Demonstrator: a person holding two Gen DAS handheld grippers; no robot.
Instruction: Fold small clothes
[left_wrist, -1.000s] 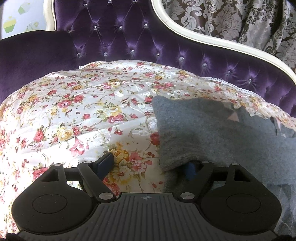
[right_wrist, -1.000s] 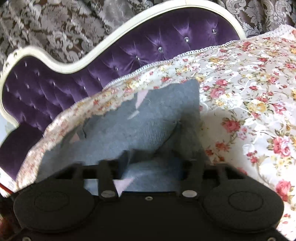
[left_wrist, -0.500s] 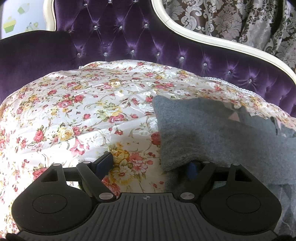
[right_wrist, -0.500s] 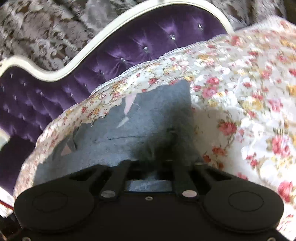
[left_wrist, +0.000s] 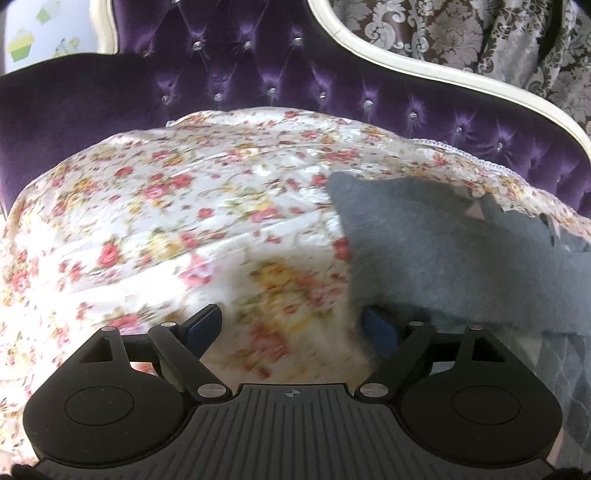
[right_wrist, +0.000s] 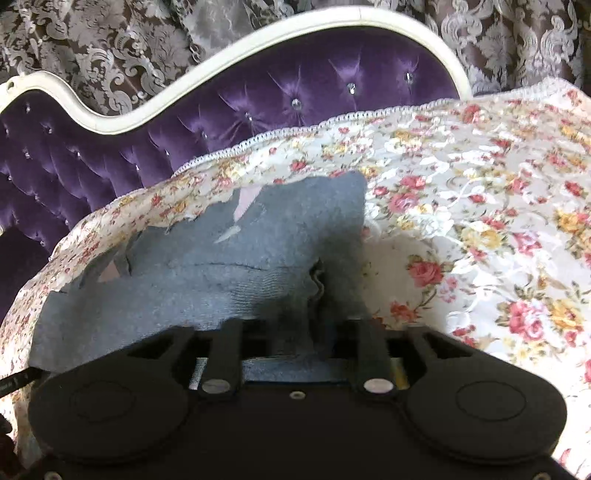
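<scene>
One grey knit garment (right_wrist: 229, 280), just ahead of the right jaws and beside the left gripper's right jaw. One floral bedspread (left_wrist: 177, 206) beneath both. One purple tufted headboard (left_wrist: 280, 81) beyond. Two grippers: left gripper (left_wrist: 293, 325), right gripper (right_wrist: 295, 332).

Grey knitted fabric garment (left_wrist: 461, 251) with small pale pink patches near its jagged edge; cream satin bedspread (left_wrist: 177, 229) printed with pink, red and yellow roses, white lace trim along its edge; deep purple tufted velvet headboard (right_wrist: 258, 110) with clear crystal buttons, cream curved frame; brown curtain (right_wrist: 110, 48) with silver-grey damask pattern; black tool bodies, blue pads (left_wrist: 207, 321).
</scene>
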